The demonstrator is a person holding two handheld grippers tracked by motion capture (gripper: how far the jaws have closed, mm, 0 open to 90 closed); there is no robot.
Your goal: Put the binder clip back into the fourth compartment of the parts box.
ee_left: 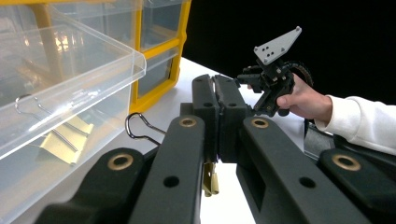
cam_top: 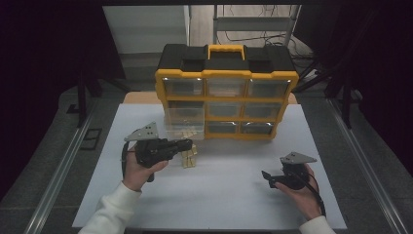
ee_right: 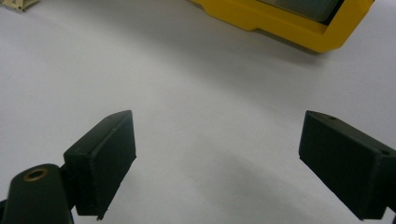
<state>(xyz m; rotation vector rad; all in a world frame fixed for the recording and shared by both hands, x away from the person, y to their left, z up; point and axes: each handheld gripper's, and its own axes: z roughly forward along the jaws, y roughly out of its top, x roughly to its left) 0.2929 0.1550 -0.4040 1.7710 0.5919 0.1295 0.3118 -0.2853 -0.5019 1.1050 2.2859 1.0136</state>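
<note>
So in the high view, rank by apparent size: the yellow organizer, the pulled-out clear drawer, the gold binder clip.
1. yellow organizer
2. clear drawer
3. gold binder clip, held by the left gripper

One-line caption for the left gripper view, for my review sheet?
Left gripper shut on a gold binder clip beside the pulled-out clear drawer holding another clip.

The organiser [cam_top: 226, 73] is glossy yellow and black plastic. Its pulled-out drawer [ee_left: 70, 79] is clear, smooth plastic with bright reflections. The binder clip [ee_left: 210, 179] under the left gripper [ee_left: 217, 116] looks like gold-coloured metal with thin, shiny wire handles; another binder clip [ee_left: 63, 140] lies in the drawer. The gripper's jaws are matt black, with brass-coloured pins. The tabletop [ee_right: 196, 93] is white, smooth and matt. The sleeve [ee_left: 362, 123] is soft white cloth.
</note>
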